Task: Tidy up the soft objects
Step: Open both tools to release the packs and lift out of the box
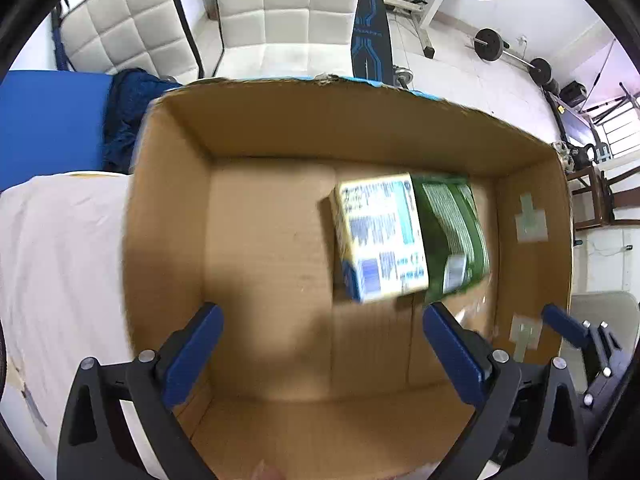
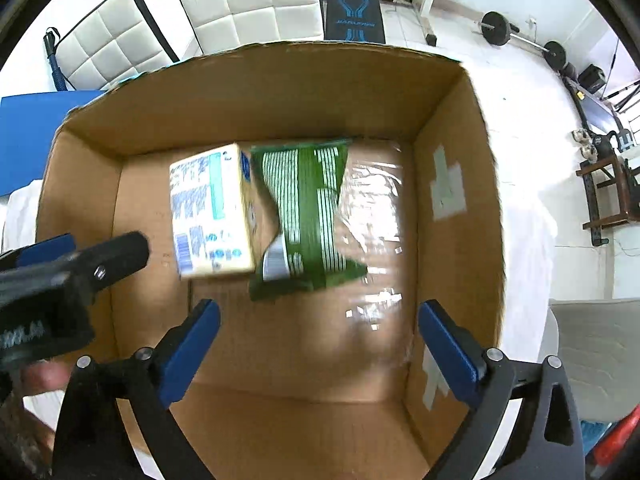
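Note:
An open cardboard box (image 1: 168,216) fills both views, also in the right wrist view (image 2: 460,240). Inside on its floor lie a pale yellow pack with blue print (image 1: 380,240) (image 2: 212,212) and a green soft pack (image 1: 452,232) (image 2: 308,216), side by side and touching. My left gripper (image 1: 320,340) is open and empty above the box's near side. My right gripper (image 2: 318,336) is open and empty above the box, to the right of the left one. The left gripper's body shows in the right wrist view (image 2: 60,280), and the right gripper's finger shows in the left wrist view (image 1: 564,324).
The box stands on a white cloth (image 1: 60,264). A blue mat (image 1: 48,120) and a dark blue knit fabric (image 1: 128,112) lie behind it at the left. White padded cushions (image 1: 280,12), a weight bench (image 2: 354,12) and barbells (image 2: 520,40) stand beyond.

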